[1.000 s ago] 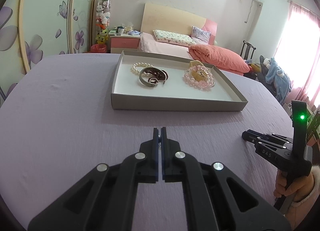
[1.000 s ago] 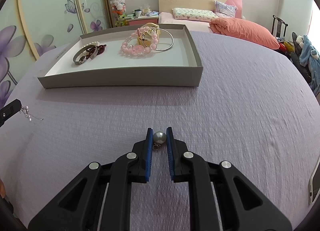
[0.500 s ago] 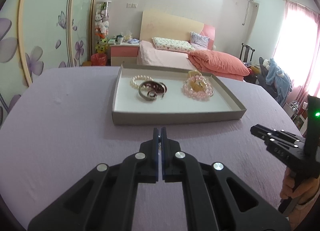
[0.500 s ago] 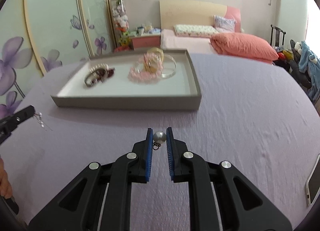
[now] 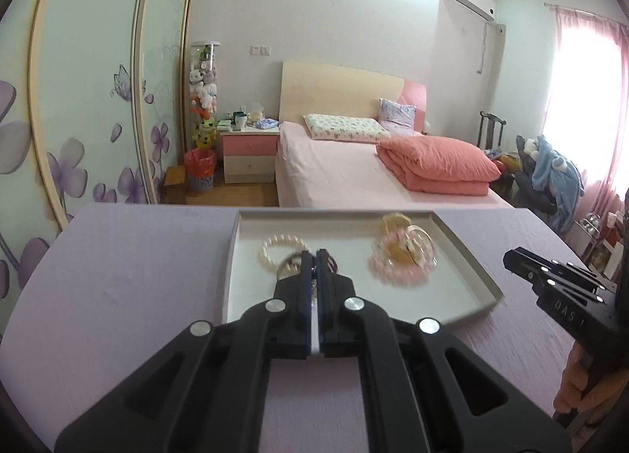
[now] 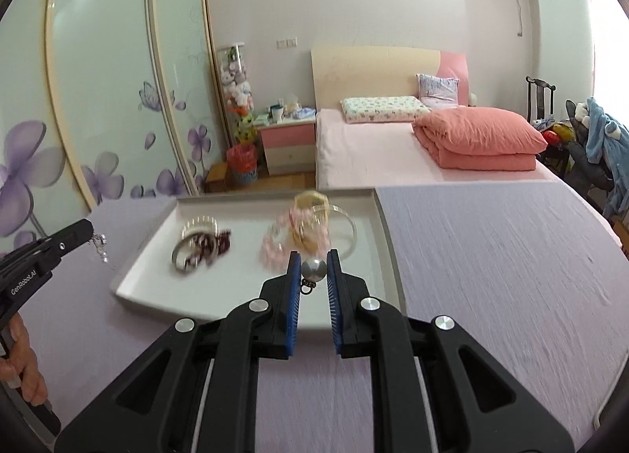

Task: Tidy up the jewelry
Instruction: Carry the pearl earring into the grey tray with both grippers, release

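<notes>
My right gripper is shut on a silver-grey pearl earring with a small ring hanging under it. It hovers over the near edge of the grey-rimmed white tray. My left gripper is shut; in the right wrist view its tip pinches a small sparkly silver earring that dangles left of the tray. The tray holds a white pearl bracelet, a pink bead bracelet, a metal bangle with dark red beads and a thin silver bangle.
The tray lies on a table under a lilac cloth, with bare cloth to its right and in front. The right gripper's body shows at the right of the left wrist view, a hand below it. Bed and wardrobe stand behind.
Both grippers have risen and come forward toward the tray, which now sits lower and closer in each view. Each keeps its earring; neither jaw has opened.
</notes>
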Motion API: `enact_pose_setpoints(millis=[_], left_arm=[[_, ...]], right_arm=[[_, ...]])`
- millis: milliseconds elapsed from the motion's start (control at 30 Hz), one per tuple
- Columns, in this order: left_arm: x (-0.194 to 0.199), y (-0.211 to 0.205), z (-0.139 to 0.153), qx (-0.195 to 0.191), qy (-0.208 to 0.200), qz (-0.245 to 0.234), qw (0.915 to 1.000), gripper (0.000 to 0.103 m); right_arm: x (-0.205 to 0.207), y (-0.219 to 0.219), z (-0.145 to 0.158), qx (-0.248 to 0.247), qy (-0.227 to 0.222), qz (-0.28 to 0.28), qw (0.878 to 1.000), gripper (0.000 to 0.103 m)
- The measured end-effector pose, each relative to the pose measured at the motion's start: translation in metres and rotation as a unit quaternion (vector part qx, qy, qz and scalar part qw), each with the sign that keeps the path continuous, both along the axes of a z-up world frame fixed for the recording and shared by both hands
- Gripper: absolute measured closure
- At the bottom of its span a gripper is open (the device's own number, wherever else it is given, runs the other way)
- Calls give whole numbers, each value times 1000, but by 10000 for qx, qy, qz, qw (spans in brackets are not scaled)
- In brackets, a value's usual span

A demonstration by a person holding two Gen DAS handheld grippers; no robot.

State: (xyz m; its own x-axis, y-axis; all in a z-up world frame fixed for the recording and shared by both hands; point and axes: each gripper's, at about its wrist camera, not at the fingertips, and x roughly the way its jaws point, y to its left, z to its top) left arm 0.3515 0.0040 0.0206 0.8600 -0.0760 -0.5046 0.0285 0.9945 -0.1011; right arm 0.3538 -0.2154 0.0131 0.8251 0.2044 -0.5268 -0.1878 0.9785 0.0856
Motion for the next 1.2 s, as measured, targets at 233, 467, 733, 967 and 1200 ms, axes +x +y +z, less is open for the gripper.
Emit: enact_pose_setpoints(millis=[233, 467, 733, 967, 1200], left_arm=[[38, -10, -3, 149, -170, 2, 9997, 100], [75, -14, -14, 136, -166, -46, 9998, 100], [96, -9, -37, 45, 37, -17, 10000, 99], [107, -6, -57, 5, 300, -7, 9995, 99], [107, -5, -70, -26, 473, 4, 9989, 98]], right_arm=[[39, 13, 5, 171, -287, 51, 9994, 89], [67, 17, -13, 300, -182, 12, 9994, 89], [78, 23, -39, 234, 194, 1, 9995, 89], [80, 25, -47, 205, 390, -29, 9990, 88], [84, 22, -50, 259, 489, -65, 9984, 69]])
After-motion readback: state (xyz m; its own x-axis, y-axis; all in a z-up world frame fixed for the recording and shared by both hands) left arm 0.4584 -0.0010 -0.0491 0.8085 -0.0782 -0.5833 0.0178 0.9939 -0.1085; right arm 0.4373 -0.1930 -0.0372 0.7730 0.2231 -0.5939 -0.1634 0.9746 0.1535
